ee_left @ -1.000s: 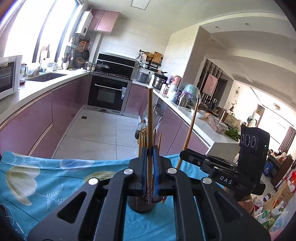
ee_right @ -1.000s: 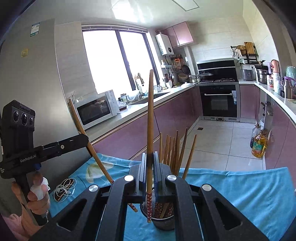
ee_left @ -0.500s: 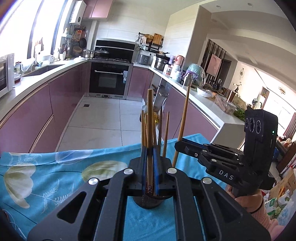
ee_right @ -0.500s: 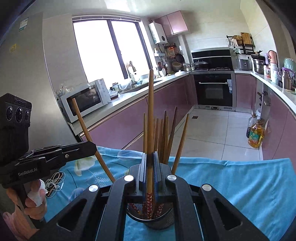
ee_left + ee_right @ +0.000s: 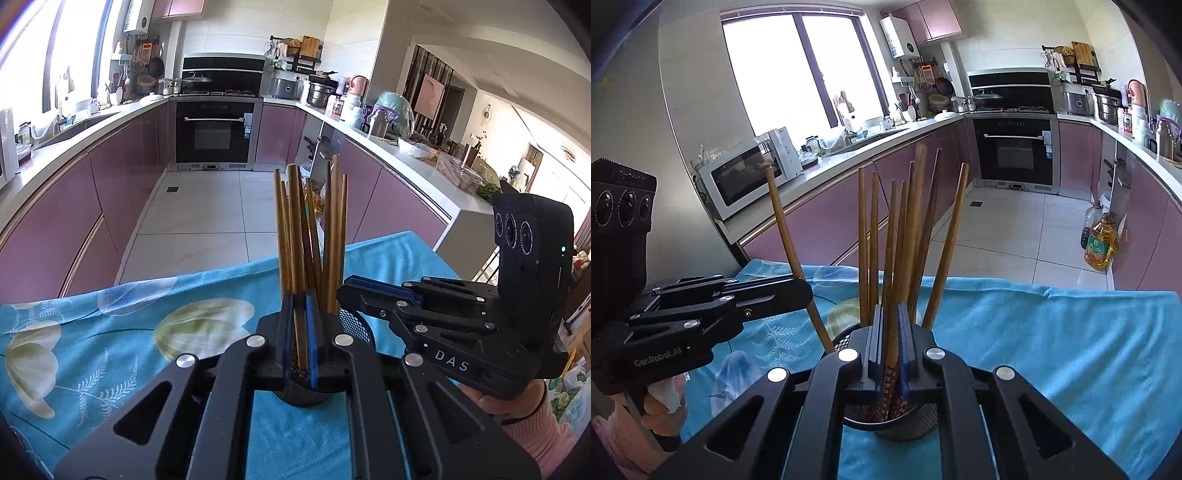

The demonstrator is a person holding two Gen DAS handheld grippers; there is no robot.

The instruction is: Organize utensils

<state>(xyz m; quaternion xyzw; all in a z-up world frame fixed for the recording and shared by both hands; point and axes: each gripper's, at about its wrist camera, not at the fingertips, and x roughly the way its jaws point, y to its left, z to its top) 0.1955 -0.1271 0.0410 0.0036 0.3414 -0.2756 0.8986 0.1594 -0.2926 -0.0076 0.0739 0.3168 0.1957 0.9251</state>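
- Left gripper (image 5: 299, 328): fingers closed on one wooden chopstick (image 5: 297, 258), held upright, its lower end down inside the mesh holder (image 5: 354, 325).
- Right gripper (image 5: 892, 332): fingers closed on another chopstick, the patterned-tip one (image 5: 892, 369), roughly upright; tip reaches into the holder.
- In the right wrist view the left gripper comes in from the left side, w/ its chopstick leaning up and to the left, away from the bunch.
- In the left wrist view the right gripper comes in from the right, its fingers just beside the holder rim.
- Holder: dark mesh cup standing on the bench, directly under both grippers; mostly hidden by them.
- Approx. eight or so other chopsticks (image 5: 871, 240) already stand in the holder, fanned out, tips down.
- Bench covered w/ a blue cloth (image 5: 1052, 332) printed w/ pale flowers.
- A hand (image 5: 513, 402) in a pink sleeve holds the right gripper's handle; another hand (image 5: 663, 406) holds the left one.
- Background: microwave (image 5: 746, 177) on the kitchen counter, oven (image 5: 216, 133) at the far end, oil bottle (image 5: 1100, 240) on the floor.
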